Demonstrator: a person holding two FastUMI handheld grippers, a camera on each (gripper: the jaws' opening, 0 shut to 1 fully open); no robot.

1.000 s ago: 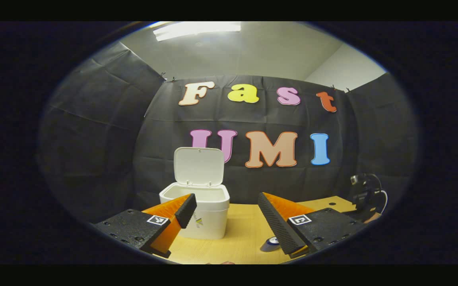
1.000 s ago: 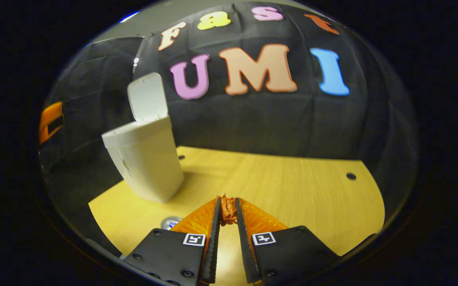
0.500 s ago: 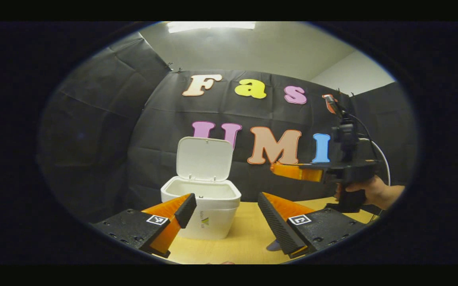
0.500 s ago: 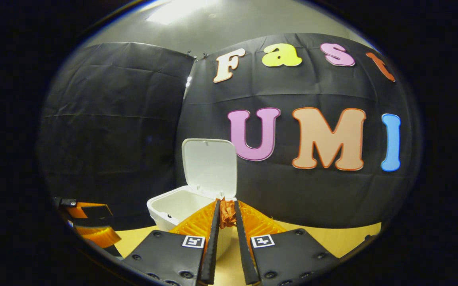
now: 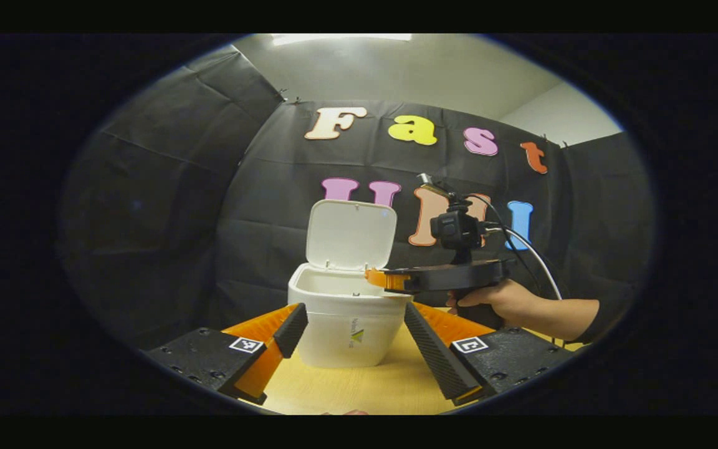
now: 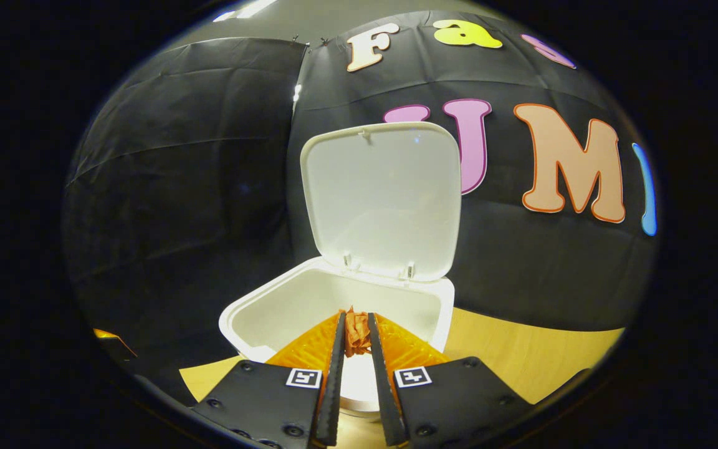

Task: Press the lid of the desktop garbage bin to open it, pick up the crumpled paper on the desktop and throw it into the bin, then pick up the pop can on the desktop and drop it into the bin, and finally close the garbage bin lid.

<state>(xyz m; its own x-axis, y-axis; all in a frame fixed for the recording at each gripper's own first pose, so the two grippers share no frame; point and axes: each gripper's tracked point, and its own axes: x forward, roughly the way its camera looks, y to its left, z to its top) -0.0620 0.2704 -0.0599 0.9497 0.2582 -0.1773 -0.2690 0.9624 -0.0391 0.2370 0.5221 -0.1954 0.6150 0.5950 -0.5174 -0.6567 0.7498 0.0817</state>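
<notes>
One paper (image 6: 354, 329) wad sits pinched between both fingers of the right gripper (image 6: 354, 337), held over the bin's (image 6: 284, 312) open mouth. Its lid (image 6: 384, 199) stands upright at the back. From the left gripper view, the left gripper (image 5: 354, 327) gapes wide and empty before the bin on the table (image 5: 359, 393), a hand (image 5: 502, 302) holding the right one at the rim.

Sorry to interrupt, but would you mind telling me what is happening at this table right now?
A person is clearing rubbish into a small white bin whose lid stands open. The right gripper, shut on a wad of crumpled paper, is at the bin's open top, not yet letting go. The left gripper waits open in front of the bin.
</notes>
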